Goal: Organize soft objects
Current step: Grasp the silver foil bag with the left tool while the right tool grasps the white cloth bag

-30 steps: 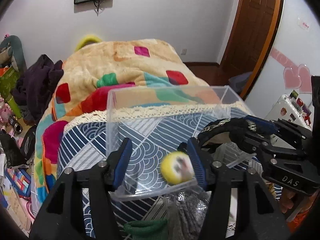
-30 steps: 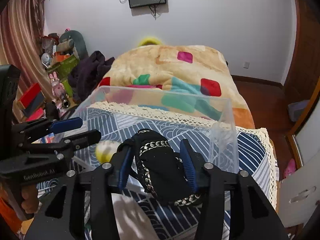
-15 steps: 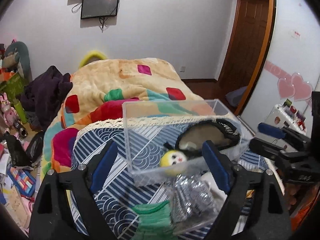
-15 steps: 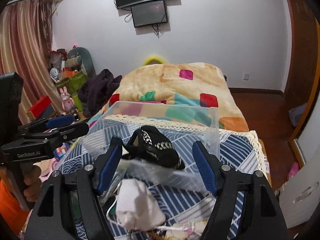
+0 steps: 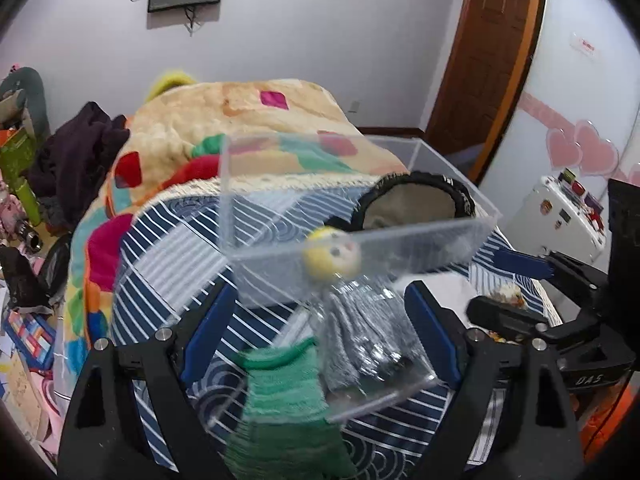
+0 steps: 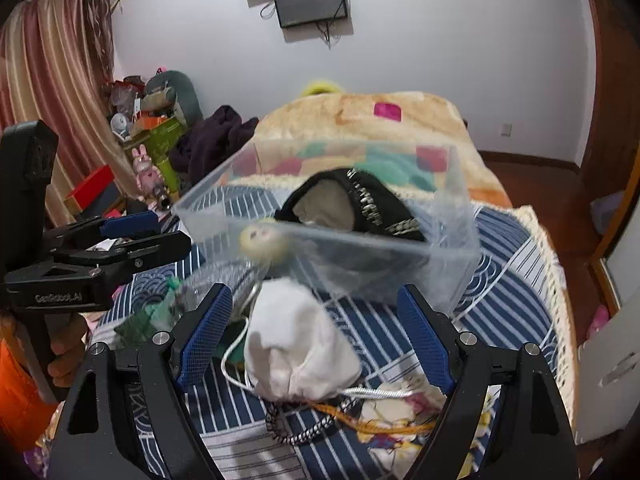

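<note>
A clear plastic bin (image 5: 248,200) (image 6: 456,208) stands on the blue patterned cloth. Inside lie a black chain-trimmed hat (image 5: 412,200) (image 6: 360,204) and a small yellow ball toy (image 5: 331,254) (image 6: 262,240). My left gripper (image 5: 320,332) is open and empty, above a green knit piece (image 5: 280,400) and a bagged grey item (image 5: 368,340). My right gripper (image 6: 316,332) is open and empty, above a white drawstring pouch (image 6: 296,344). Each gripper also shows in the other's view, the right (image 5: 516,280) and the left (image 6: 132,232).
A black-and-white cord (image 6: 304,432) and floral fabric (image 6: 400,412) lie near the pouch. A colourful blanket (image 5: 240,120) covers the bed behind the bin. Clutter and toys (image 6: 152,140) stand at the left, a white case (image 5: 560,212) at the right.
My right gripper let go of the black hat into the bin and opened. Both grippers drew back from the bin and opened wider.
</note>
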Demonstrator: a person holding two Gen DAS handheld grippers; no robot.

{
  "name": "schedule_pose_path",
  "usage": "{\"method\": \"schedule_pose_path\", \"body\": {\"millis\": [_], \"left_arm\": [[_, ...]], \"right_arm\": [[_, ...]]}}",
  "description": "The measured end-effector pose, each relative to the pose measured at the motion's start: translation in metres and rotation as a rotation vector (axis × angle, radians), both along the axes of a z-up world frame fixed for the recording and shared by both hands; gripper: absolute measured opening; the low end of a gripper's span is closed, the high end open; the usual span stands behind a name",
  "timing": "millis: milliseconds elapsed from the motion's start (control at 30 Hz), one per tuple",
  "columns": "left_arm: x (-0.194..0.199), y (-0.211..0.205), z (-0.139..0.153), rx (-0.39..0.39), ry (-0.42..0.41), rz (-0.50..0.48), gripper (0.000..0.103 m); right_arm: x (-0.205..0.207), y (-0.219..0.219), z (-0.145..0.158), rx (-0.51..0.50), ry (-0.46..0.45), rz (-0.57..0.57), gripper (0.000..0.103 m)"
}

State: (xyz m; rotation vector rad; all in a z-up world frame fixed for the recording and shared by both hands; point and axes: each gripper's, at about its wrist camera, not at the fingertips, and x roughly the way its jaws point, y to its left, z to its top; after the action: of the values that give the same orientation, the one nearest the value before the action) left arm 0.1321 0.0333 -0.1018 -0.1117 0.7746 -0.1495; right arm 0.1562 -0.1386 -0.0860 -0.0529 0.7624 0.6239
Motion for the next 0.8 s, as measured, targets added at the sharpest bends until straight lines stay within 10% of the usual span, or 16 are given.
{"method": "schedule_pose_path", "body": {"millis": [267, 800], "left_arm": [[0.003, -0.020, -0.018, 0.004, 0.036, -0.039, 0.086], [-0.001, -0.026, -0.024, -0.033, 0.039, -0.078, 0.045]], "right_arm": [[-0.006, 0.004, -0.021, -0.020, 0.053, 0.024, 0.078], [-0.009, -0.006, -0.027, 0.027, 0.086, 0.052, 0.023]]}}
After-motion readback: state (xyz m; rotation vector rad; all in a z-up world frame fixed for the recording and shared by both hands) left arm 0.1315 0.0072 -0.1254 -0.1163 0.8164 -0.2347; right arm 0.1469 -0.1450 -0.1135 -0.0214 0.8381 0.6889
